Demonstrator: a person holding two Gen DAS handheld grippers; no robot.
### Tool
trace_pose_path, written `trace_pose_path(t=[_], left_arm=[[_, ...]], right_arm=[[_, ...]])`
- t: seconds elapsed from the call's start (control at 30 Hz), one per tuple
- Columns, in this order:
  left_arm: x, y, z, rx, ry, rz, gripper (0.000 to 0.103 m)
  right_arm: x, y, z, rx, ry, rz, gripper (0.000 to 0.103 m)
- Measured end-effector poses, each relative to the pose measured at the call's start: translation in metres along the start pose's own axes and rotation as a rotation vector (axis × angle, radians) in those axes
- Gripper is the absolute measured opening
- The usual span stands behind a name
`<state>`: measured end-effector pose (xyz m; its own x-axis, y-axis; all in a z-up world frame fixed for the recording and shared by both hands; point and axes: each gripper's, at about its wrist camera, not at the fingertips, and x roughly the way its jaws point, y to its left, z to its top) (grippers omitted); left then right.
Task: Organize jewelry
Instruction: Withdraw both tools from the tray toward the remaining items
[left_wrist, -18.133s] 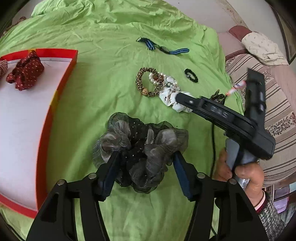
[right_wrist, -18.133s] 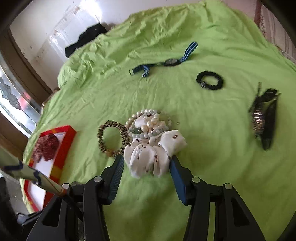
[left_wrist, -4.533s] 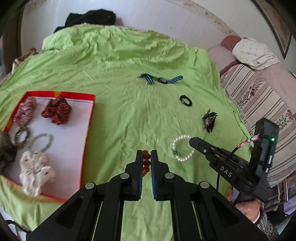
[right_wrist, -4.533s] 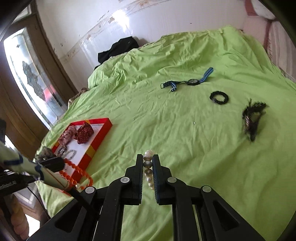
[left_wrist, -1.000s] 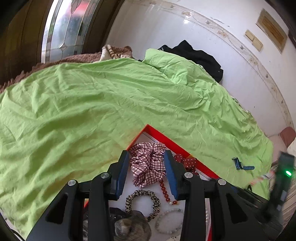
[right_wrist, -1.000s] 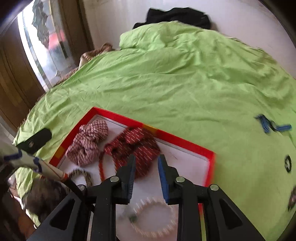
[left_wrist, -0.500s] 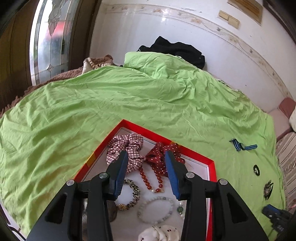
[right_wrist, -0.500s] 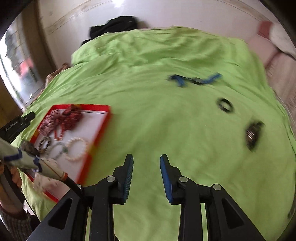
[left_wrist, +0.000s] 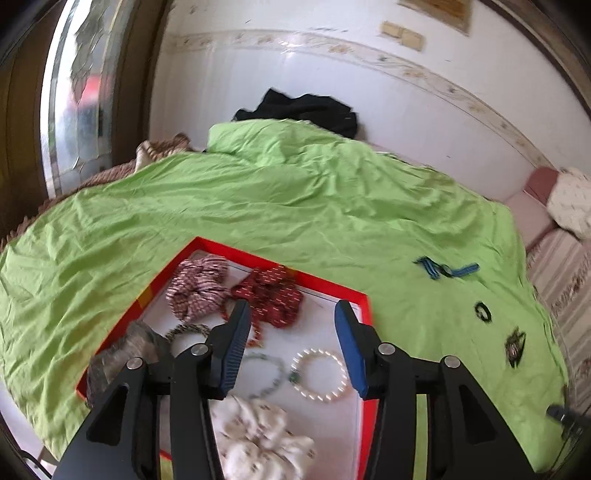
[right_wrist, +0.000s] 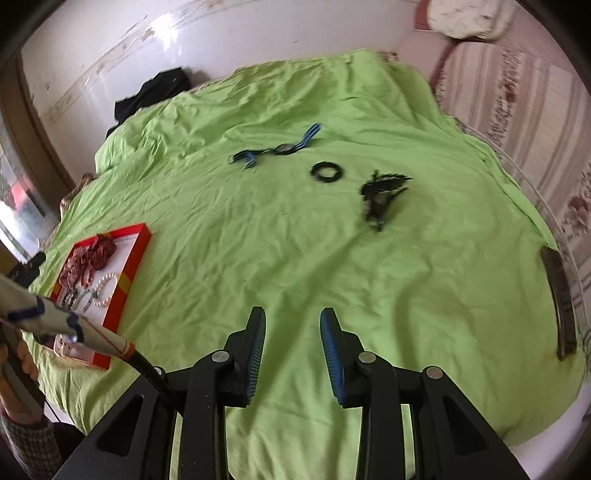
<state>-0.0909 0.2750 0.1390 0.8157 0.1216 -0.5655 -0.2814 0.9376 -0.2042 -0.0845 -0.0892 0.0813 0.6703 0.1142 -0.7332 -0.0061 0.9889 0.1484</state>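
Note:
A red-rimmed white tray (left_wrist: 364, 302) lies on the green bedsheet (left_wrist: 295, 206). In it are a plaid scrunchie (left_wrist: 197, 284), a red dotted scrunchie (left_wrist: 271, 293), a red bead string (left_wrist: 256, 338), a pearl bracelet (left_wrist: 319, 374), a green bead bracelet (left_wrist: 267, 373), a white scrunchie (left_wrist: 258, 439) and a dark scrunchie (left_wrist: 122, 354). My left gripper (left_wrist: 291, 347) is open and empty above the tray. My right gripper (right_wrist: 293, 354) is open and empty over bare sheet. A blue-strap watch (right_wrist: 277, 149), a black hair tie (right_wrist: 327, 171) and a black hair clip (right_wrist: 382, 195) lie ahead of it; the tray (right_wrist: 136, 258) is at its left.
A black garment (left_wrist: 306, 110) lies at the bed's far end by the white wall. A striped sofa (right_wrist: 517, 110) stands to the right of the bed. A dark strip (right_wrist: 559, 302) lies along the bed's right edge. A glass door (left_wrist: 74, 92) is at the left.
My left gripper has pulled back from the tray and opened wider. My right gripper has swung right, away from the tray, to face the watch, tie and clip.

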Motion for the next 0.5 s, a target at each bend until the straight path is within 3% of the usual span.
trace_pose_path(t=[0.2,0.5], left_arm=[[-0.022,-0.033,-0.024,0.074,0.016,-0.002,0.048],[-0.037,-0.083,-0.04,0.166,0.092,-0.028,0.049]], right_arm=[[-0.021,-0.031,-0.004,0.045,-0.049,0.003,0.042],[-0.018,-0.067,-0.007,0.125,-0.062,0.064,0.043]])
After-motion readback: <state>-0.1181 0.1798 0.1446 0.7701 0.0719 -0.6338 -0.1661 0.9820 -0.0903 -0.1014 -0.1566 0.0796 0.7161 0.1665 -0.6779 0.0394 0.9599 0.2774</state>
